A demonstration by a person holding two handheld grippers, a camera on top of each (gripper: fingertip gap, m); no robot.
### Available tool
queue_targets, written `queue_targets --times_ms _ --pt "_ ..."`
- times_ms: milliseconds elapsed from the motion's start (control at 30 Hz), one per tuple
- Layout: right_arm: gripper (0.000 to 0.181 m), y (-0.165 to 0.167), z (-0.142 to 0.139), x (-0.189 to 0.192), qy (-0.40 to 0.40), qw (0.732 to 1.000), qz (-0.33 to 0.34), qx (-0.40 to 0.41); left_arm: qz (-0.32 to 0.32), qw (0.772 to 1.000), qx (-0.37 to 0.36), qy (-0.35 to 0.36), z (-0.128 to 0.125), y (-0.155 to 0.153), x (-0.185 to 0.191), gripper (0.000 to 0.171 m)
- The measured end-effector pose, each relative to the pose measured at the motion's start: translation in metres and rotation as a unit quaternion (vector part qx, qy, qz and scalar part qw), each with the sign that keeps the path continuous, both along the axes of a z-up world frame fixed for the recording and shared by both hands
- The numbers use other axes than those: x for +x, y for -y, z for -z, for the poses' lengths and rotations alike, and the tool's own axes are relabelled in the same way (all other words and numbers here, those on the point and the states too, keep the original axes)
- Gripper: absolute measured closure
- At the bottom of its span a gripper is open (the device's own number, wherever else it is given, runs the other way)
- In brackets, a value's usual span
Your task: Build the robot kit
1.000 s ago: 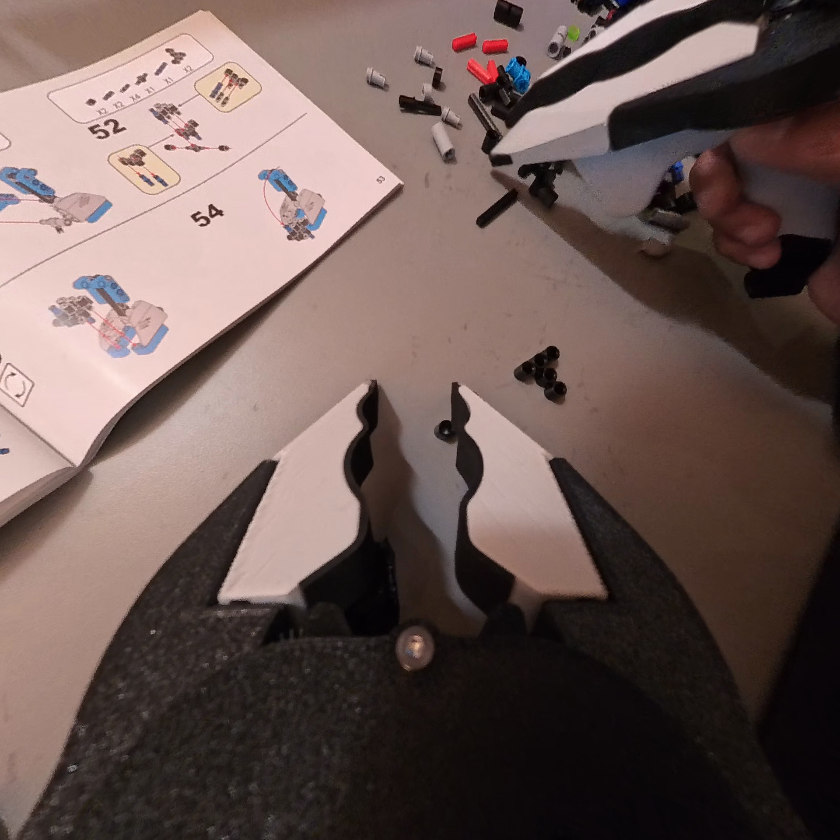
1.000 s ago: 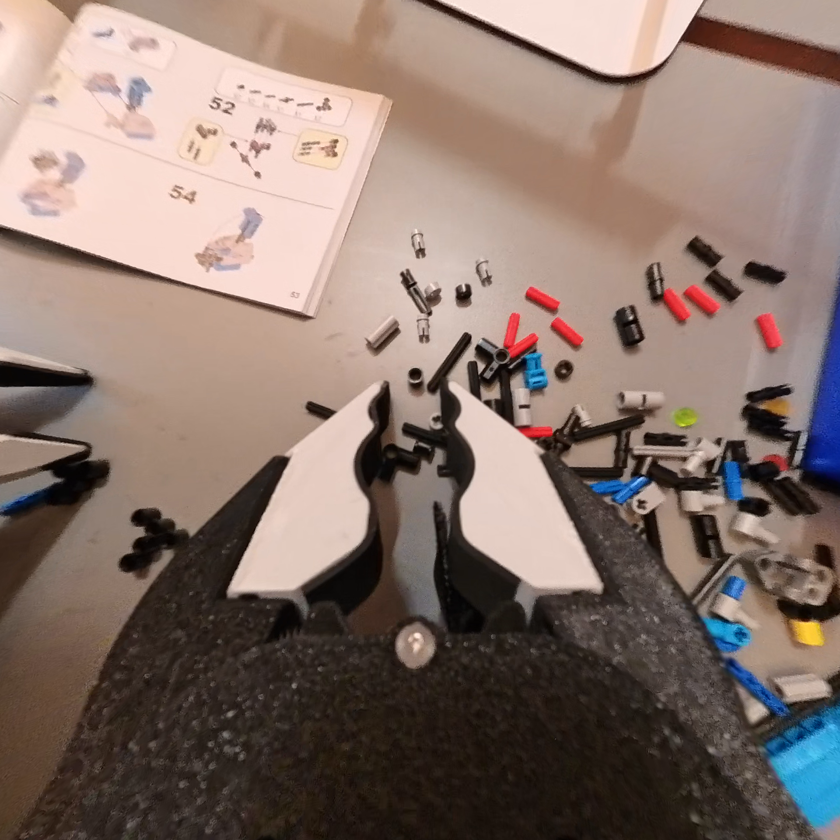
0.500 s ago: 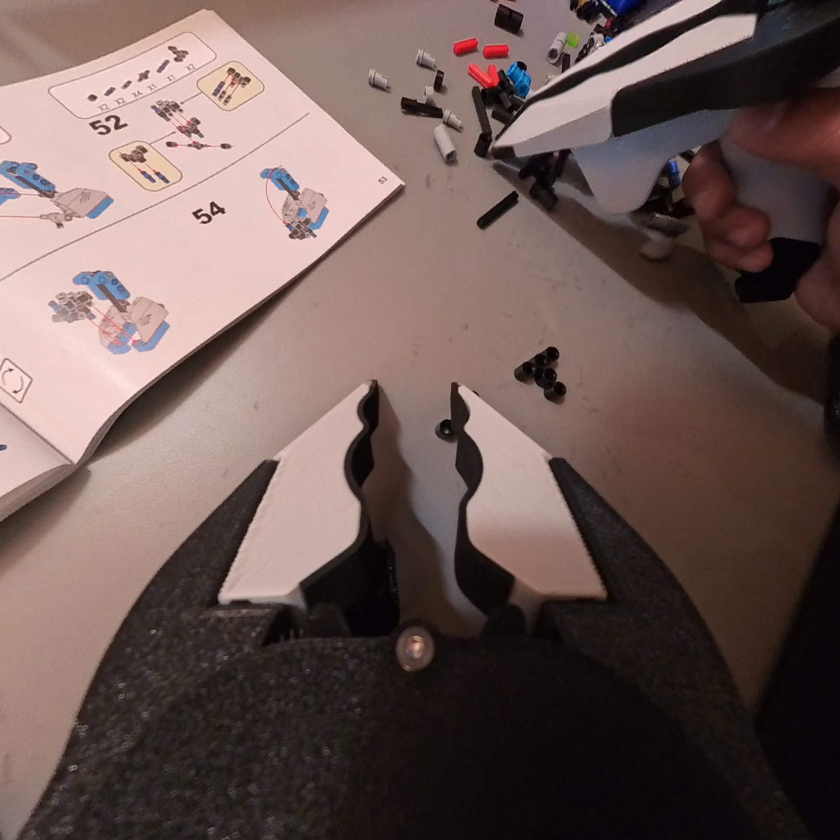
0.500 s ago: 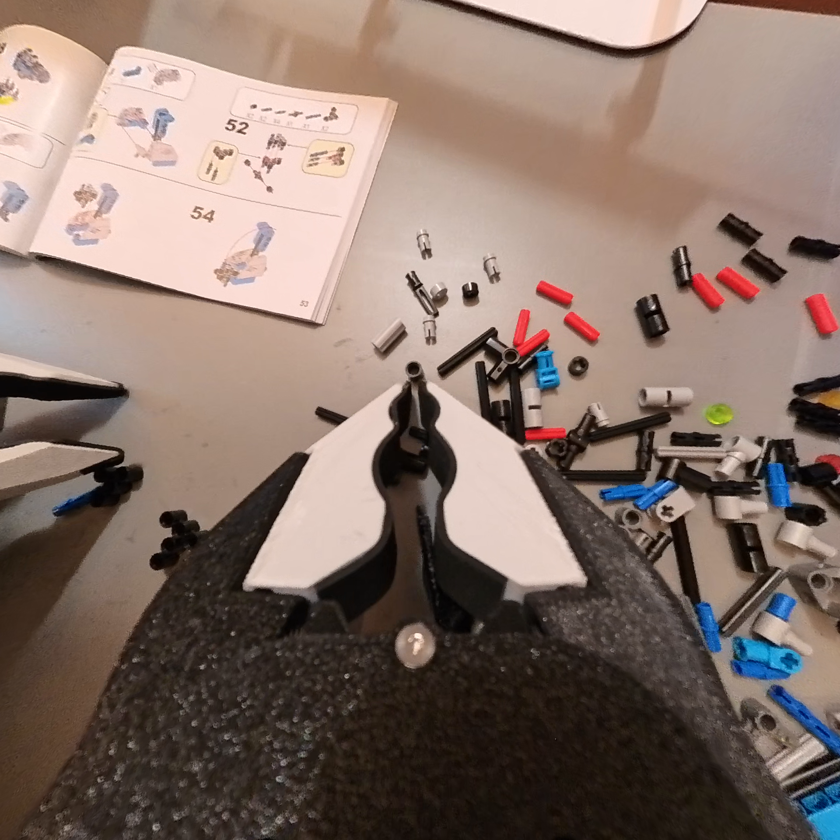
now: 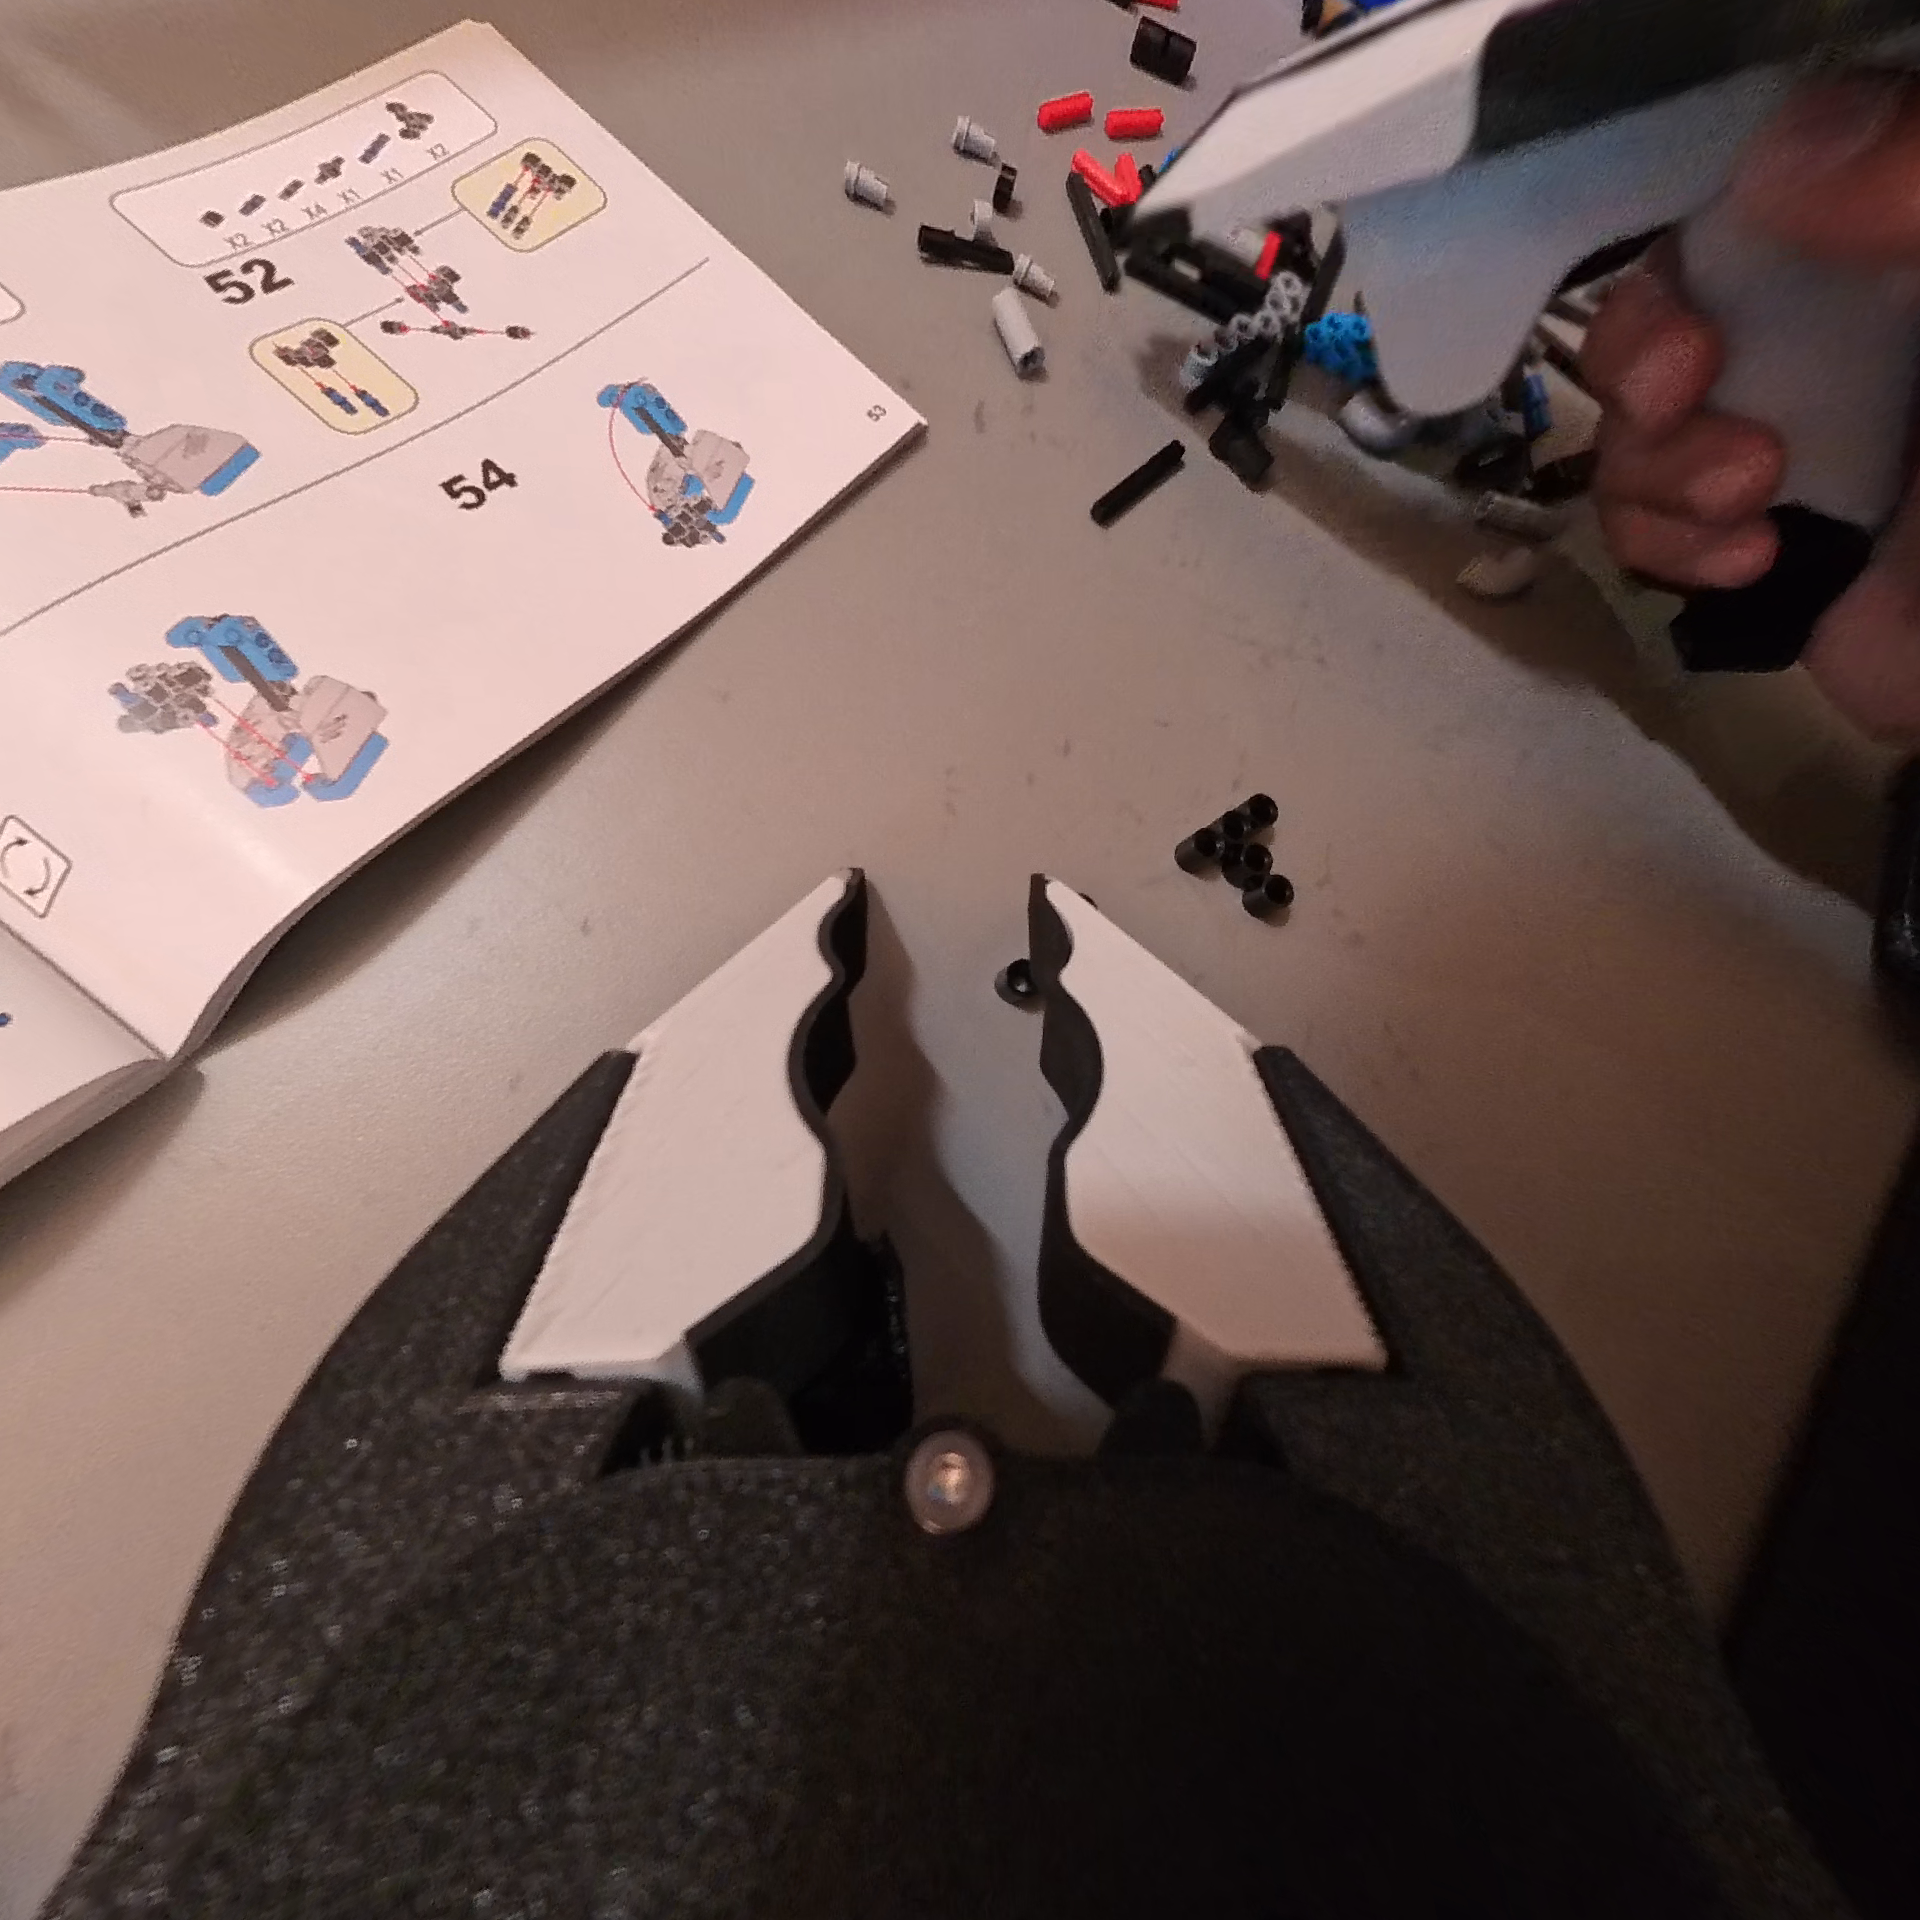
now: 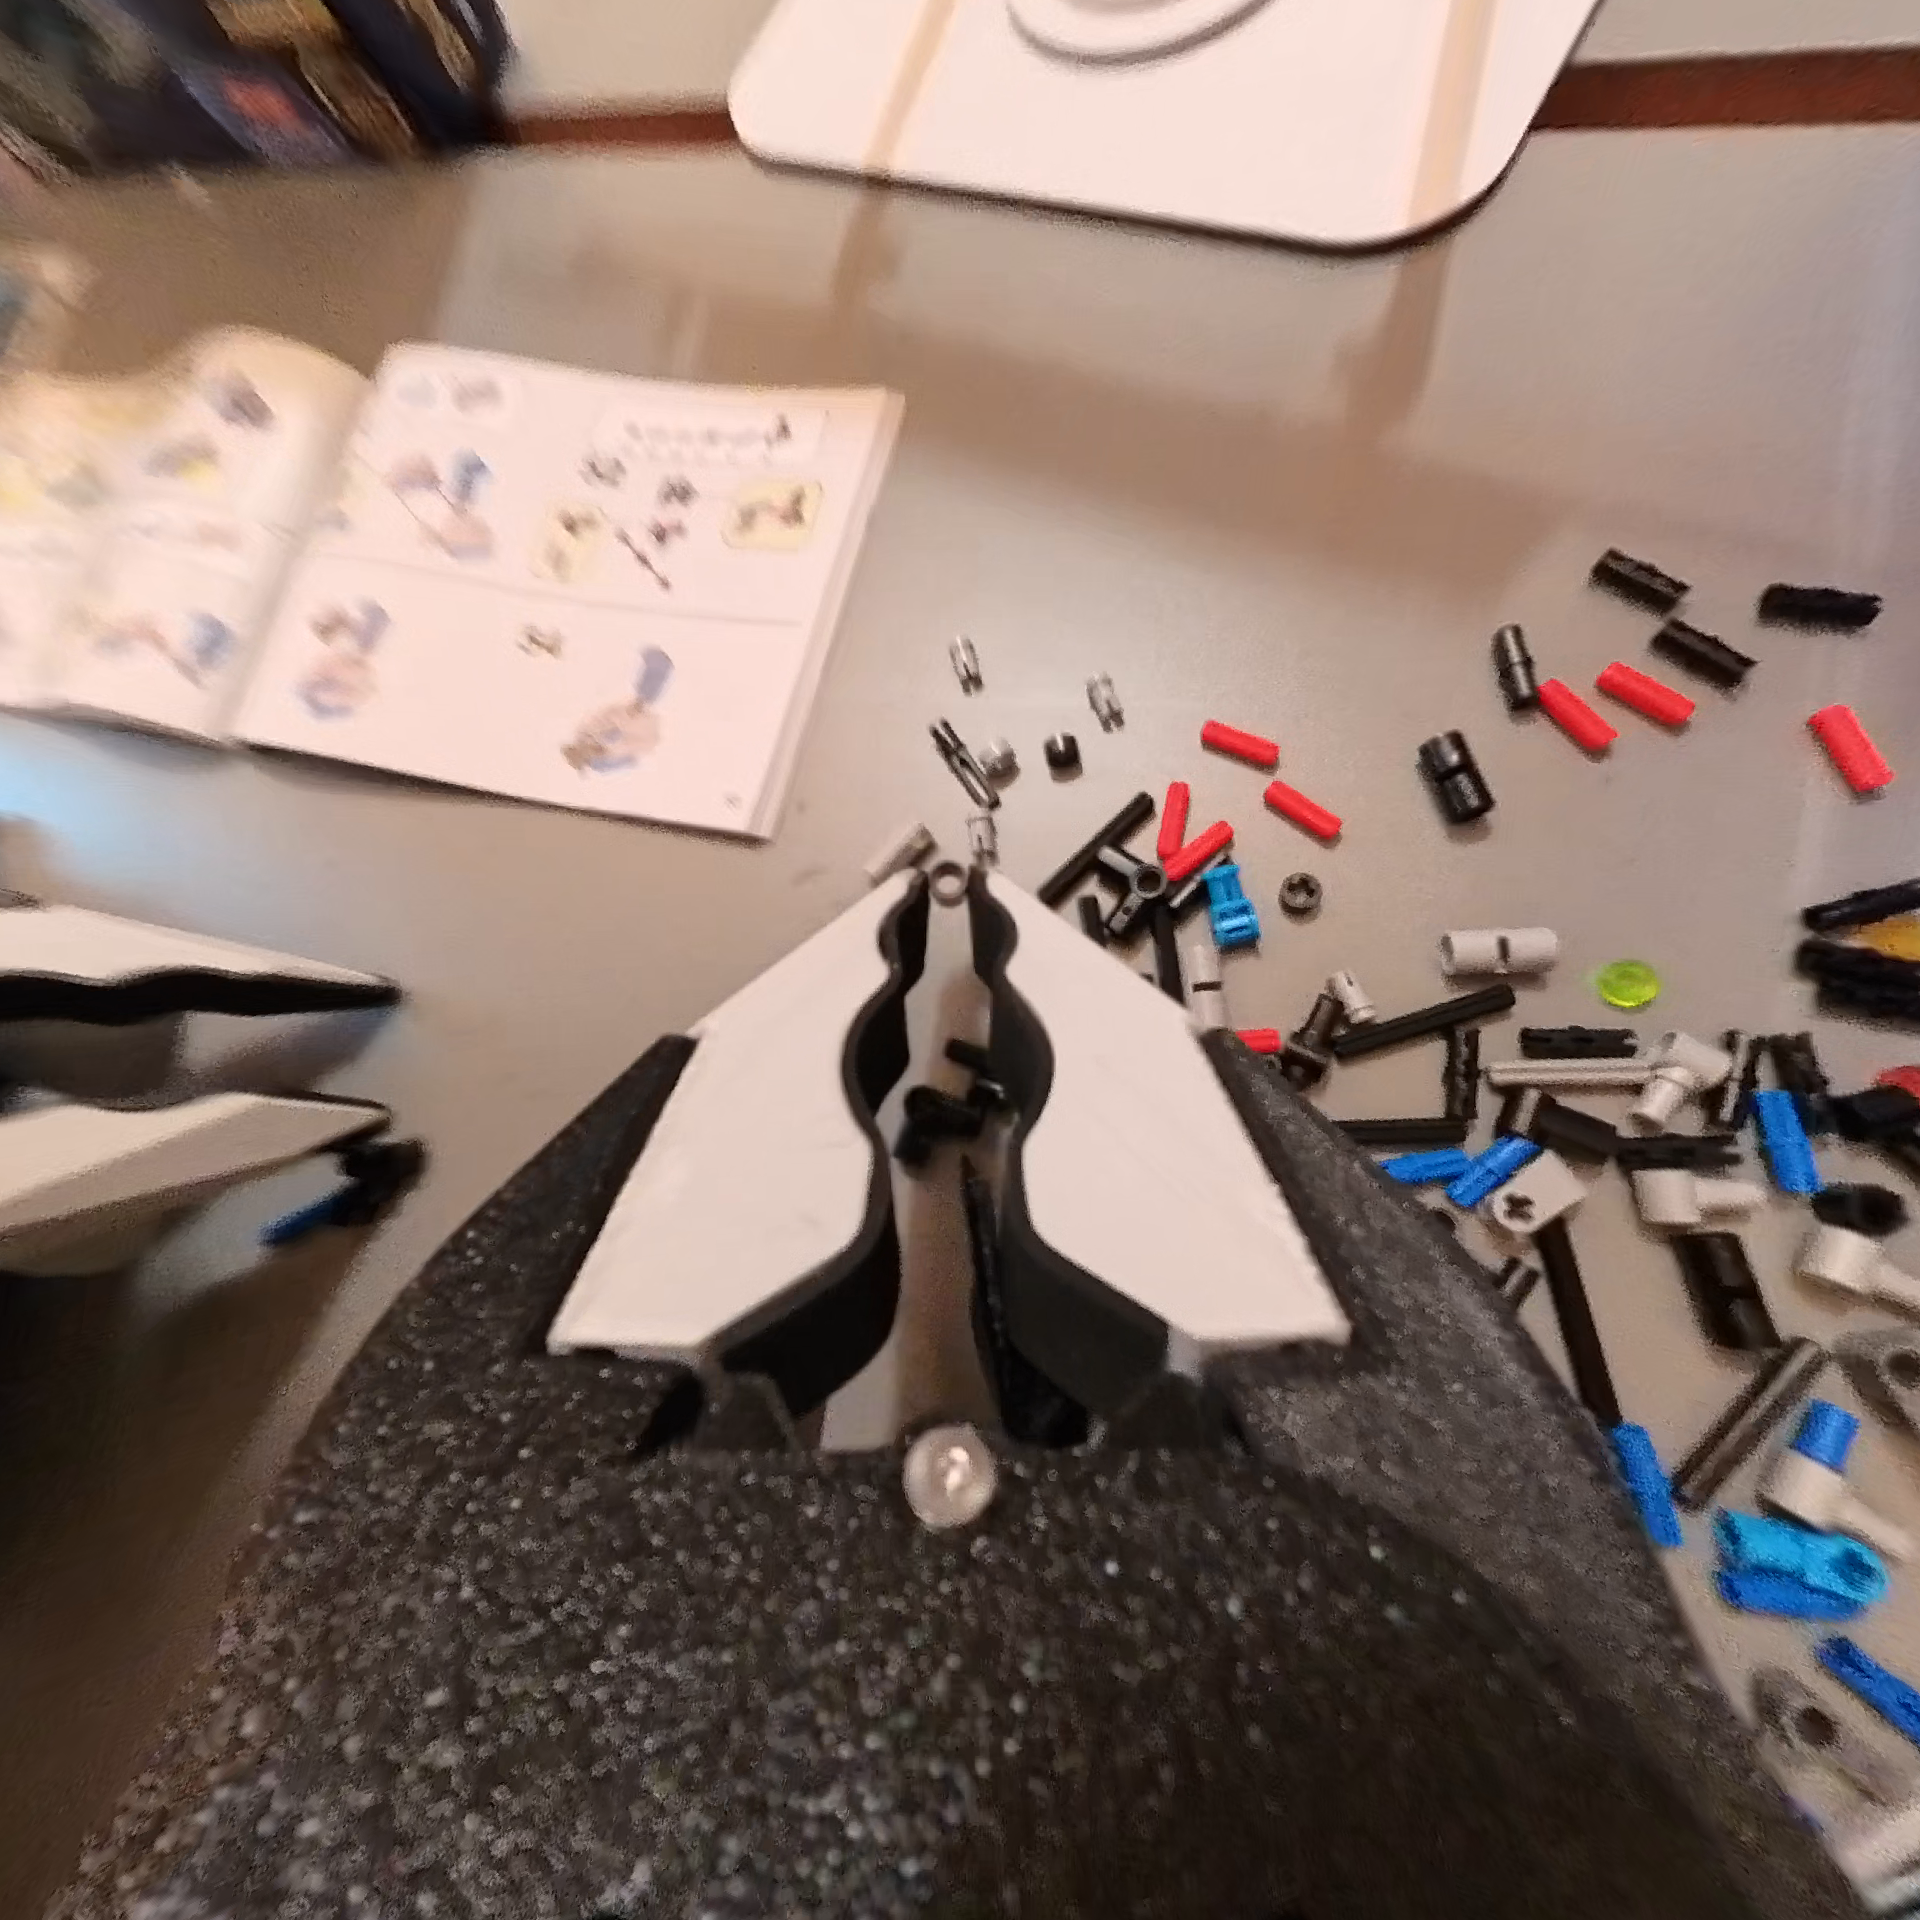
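Right claw (image 6: pixel 948 883) has lifted, pinching small grey bush (image 6: pixel 948 881); booklet (image 6: pixel 561 613) unreadable

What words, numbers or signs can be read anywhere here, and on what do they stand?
Open booklet, left wrist view: large and small printed numbers, sharp enough to read, but I do not quote writing.
Same booklet, right wrist view: too blurred to read.
Left gripper, right gripper shut on a small grey ring, loose toy parts, white board: no writing shows.
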State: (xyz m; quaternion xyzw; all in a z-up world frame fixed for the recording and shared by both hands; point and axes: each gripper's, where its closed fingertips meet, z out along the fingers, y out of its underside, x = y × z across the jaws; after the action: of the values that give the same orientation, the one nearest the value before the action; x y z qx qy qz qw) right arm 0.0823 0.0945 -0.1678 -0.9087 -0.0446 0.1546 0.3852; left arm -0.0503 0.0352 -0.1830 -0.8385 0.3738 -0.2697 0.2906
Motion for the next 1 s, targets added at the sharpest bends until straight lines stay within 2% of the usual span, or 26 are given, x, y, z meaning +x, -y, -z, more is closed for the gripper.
queue_targets --times_ms 67,133,200,267,333,433,500,567,767,900,1000 --pt "0.174 0.000 -0.019 -0.006 -0.102 0.995 -0.009 0.022 0.000 1.000 0.000 0.000 0.000 0.000 0.000 0.141" --pt "0.174 0.002 -0.036 -0.012 -0.209 0.977 -0.022 0.031 0.000 1.000 0.001 0.000 0.000 0.000 0.000 0.141" --pt "0.174 0.004 -0.042 -0.014 -0.261 0.964 -0.034 0.031 0.000 1.000 0.001 -0.001 0.000 0.000 0.000 0.141" --pt "0.174 0.007 -0.043 -0.017 -0.241 0.968 -0.052 0.041 0.000 1.000 0.002 -0.001 0.000 0.000 0.000 0.141" --pt "0.174 0.015 -0.044 -0.032 -0.195 0.974 -0.104 0.053 0.001 1.000 0.002 -0.001 0.000 0.000 0.000 0.141" --pt "0.174 0.047 -0.026 -0.061 -0.058 0.974 -0.217 0.040 0.001 1.000 0.001 0.000 0.000 0.000 0.000 0.141" --pt "0.174 0.061 -0.013 -0.060 0.060 0.968 -0.236 0.055 0.000 1.000 -0.001 0.002 0.000 0.000 0.000 0.141" --pt "0.174 0.070 -0.002 -0.057 0.134 0.959 -0.242 0.056 0.000 1.000 -0.001 0.001 0.000 0.000 0.000 0.142" --pt "0.174 0.079 0.020 -0.060 0.146 0.954 -0.263 0.010 0.001 1.000 0.005 -0.006 0.000 0.000 0.000 0.141" --pt "0.174 0.079 0.021 -0.060 0.135 0.956 -0.262 0.008 0.001 1.000 0.005 -0.005 0.000 0.000 0.000 0.141" --pt "0.160 0.072 0.012 -0.054 0.110 0.965 -0.238 0.019 0.001 1.000 0.004 -0.004 0.000 0.000 0.000 0.141"
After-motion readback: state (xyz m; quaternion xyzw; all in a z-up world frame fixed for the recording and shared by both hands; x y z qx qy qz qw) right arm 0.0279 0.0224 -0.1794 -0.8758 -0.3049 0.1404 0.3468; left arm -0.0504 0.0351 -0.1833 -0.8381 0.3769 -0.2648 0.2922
